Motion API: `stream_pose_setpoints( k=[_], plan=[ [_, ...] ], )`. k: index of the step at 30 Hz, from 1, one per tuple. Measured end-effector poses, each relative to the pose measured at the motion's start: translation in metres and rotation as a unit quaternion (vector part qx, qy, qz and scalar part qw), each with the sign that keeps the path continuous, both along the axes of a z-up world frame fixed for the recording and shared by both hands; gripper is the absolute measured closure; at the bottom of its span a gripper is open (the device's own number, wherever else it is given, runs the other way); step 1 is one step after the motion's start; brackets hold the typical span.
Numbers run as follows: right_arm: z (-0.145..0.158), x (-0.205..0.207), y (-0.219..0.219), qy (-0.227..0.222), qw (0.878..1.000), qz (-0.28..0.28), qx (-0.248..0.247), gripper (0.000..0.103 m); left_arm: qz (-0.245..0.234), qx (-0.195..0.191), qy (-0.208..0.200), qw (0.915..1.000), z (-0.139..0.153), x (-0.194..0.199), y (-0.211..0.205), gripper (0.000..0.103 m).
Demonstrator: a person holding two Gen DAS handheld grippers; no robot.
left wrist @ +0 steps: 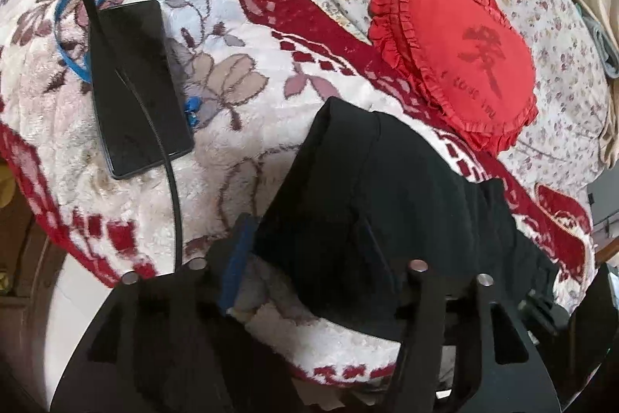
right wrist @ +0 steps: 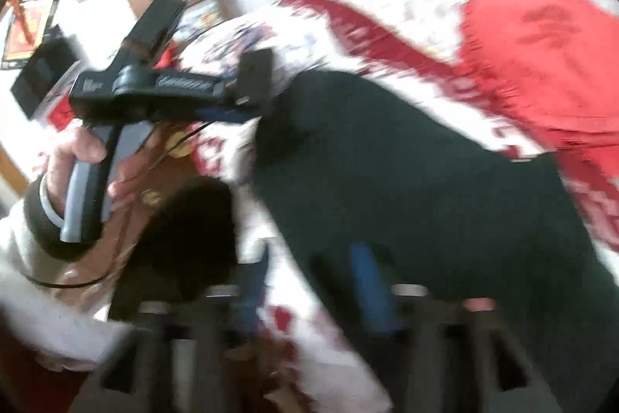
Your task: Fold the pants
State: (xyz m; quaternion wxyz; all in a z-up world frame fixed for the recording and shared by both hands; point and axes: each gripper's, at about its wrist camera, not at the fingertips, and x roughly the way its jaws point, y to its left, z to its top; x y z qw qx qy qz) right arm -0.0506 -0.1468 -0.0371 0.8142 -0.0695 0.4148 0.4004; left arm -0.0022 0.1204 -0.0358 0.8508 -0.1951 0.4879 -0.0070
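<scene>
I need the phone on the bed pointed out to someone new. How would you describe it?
Start at the plush white-and-red floral blanket covering the bed. On its left part lies a flat black phone, screen dark, a black cable running across it. Unlike the rumpled black pants nearby, it's rigid and glossy.

Black cloth pants (left wrist: 387,204) lie on a cream plush blanket (left wrist: 216,37) with mauve flowers and red border; red ruffled cushion (left wrist: 460,60).

Left gripper (left wrist: 309,281) jaws apart; right gripper (right wrist: 309,297) blurred, seemingly apart too
</scene>
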Motion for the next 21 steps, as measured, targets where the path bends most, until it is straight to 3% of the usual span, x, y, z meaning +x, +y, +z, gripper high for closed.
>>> stream_pose_setpoints(
  k=[2,6,8,11,13,14,18,21],
  plan=[
    [-0.009,-0.003,-0.009,0.007,1.0,-0.001,-0.021,0.048,0.004,-0.002,0.008,1.0,-0.006,0.005,-0.002,0.041],
    [-0.032,-0.018,-0.003,-0.04,0.995,0.014,-0.095,0.048,0.001,-0.003,0.02,0.9998,-0.015,0.012,-0.012,0.041],
    [-0.04,-0.018,0.001,-0.053,0.993,0.014,-0.109,0.048,-0.006,0.007,0.011,0.9999,-0.014,0.013,-0.019,0.041],
    [-0.043,-0.017,-0.002,-0.071,0.99,0.014,-0.119,0.058,-0.01,0.025,0.008,0.9996,-0.012,0.015,-0.028,0.063],
    [-0.036,-0.004,-0.013,-0.027,0.997,-0.002,-0.073,0.087,-0.013,0.041,-0.002,0.9991,-0.009,0.016,-0.03,0.077],
    [-0.03,0.007,-0.021,0.014,0.999,-0.013,-0.029,0.094,-0.011,0.047,-0.004,0.9988,-0.007,0.016,-0.03,0.093],
    [-0.015,0.009,-0.02,0.03,1.0,0.001,-0.005,0.097,-0.013,0.04,-0.022,0.9989,0.009,0.007,-0.019,0.095],
    [-0.025,0.0,-0.006,0.024,0.999,0.023,-0.037,0.097,-0.016,0.053,-0.027,0.9981,0.012,-0.001,-0.013,0.095]
  ],
)
